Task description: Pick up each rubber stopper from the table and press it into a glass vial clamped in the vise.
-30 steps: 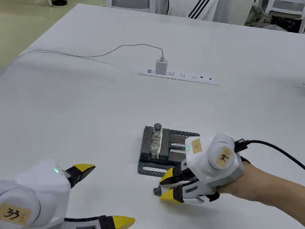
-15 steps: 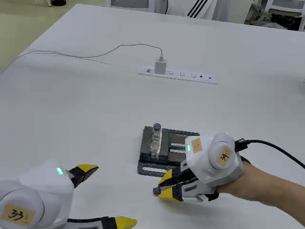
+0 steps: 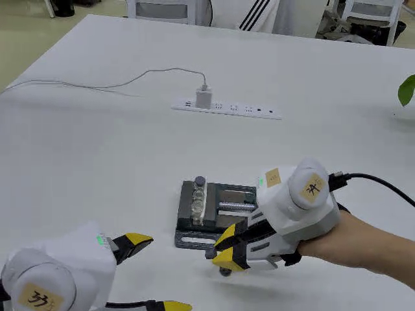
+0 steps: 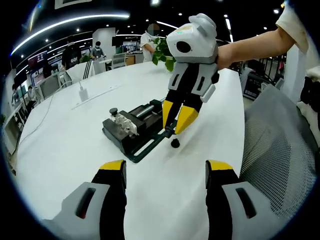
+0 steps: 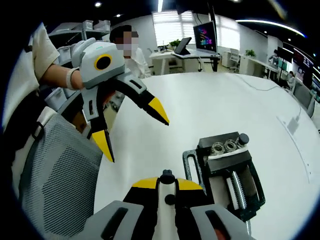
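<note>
Right claw (image 3: 222,249), jaws drawn together, poised over a rubber stopper (image 4: 175,143) just under its tips; whether it is gripped cannot be told. Vise (image 3: 227,195) with vials (image 3: 196,207) lies just beyond the tips. Left claw (image 4: 165,165) open, empty. Risk: an unpinched stopper rolls away.

white, grey and yellow gear

the right claw (image 3: 224,251) and the left claw (image 3: 167,272) each have a rounded white shell, grey-black jaw arms and yellow tips. each carries a round tan sticker (image 3: 312,187) with a handwritten black mark, and a small green light (image 3: 98,239). a black cable (image 3: 366,177) leaves the right one. the person wears a white short sleeve (image 4: 295,20).
</note>
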`<act>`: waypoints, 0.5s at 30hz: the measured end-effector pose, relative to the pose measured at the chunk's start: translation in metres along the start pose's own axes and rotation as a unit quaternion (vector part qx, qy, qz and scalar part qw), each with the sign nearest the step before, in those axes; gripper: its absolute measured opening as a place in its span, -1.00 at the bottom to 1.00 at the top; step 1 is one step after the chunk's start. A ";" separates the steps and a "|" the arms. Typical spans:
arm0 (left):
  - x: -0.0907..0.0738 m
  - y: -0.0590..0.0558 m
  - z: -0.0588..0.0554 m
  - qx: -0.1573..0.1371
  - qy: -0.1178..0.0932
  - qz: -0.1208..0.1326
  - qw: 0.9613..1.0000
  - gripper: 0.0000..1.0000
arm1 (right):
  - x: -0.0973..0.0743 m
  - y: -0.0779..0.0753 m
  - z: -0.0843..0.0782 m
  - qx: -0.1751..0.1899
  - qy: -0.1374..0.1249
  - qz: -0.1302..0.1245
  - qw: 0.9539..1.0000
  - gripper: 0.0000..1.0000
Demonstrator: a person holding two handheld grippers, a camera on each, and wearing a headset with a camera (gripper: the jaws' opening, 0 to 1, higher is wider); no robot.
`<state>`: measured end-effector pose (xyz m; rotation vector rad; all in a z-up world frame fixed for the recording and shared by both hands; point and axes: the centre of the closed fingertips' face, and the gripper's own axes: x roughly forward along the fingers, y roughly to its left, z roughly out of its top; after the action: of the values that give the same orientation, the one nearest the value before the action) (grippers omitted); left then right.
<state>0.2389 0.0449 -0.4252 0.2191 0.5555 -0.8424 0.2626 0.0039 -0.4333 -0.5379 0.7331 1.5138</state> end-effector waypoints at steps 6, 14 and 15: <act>0.014 -0.004 0.017 0.033 0.001 -0.024 0.999 0.11 | -0.018 -0.001 -0.001 -0.028 0.022 -0.015 0.999 -0.85; 0.029 -0.010 0.037 0.067 0.007 -0.055 0.996 -0.31 | -0.034 0.001 0.001 -0.066 0.044 -0.030 0.996 -0.85; 0.031 -0.011 0.039 0.073 0.007 -0.059 0.996 -0.37 | -0.035 0.001 0.002 -0.069 0.046 -0.030 0.996 -0.85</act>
<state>0.2616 0.0025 -0.4089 0.3279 0.5246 -0.9972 0.2644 -0.0189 -0.4070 -0.7322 0.6796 1.4982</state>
